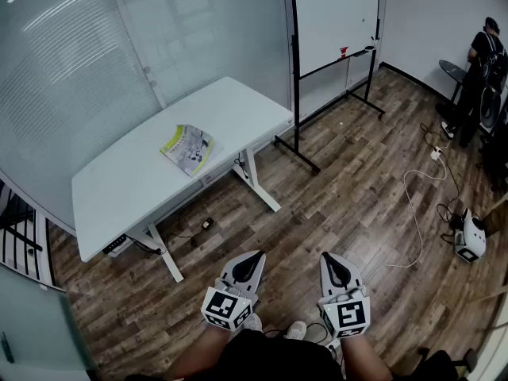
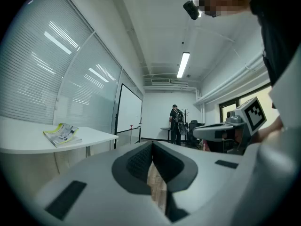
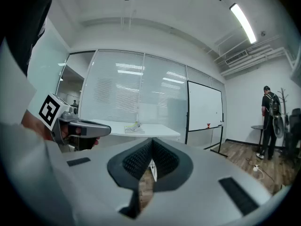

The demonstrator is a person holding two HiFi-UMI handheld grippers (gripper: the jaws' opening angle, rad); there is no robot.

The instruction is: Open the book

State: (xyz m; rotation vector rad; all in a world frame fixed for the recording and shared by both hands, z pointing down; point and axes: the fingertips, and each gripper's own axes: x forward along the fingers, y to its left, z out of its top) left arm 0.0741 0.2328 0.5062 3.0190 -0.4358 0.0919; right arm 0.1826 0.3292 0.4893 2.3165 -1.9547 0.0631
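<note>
Currently your left gripper (image 1: 254,255) and right gripper (image 1: 330,257) hold nothing, jaws pressed together, well apart from the closed book (image 1: 188,148) on the white table (image 1: 127,189).

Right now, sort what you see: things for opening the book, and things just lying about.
For the job: book, closed on the white table; left gripper and right gripper, both shut, empty.
Lying about: whiteboard, floor cable, white device.

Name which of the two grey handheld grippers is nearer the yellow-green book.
The left gripper: the yellow-green book lies toward its side, farther from the right gripper.
</note>
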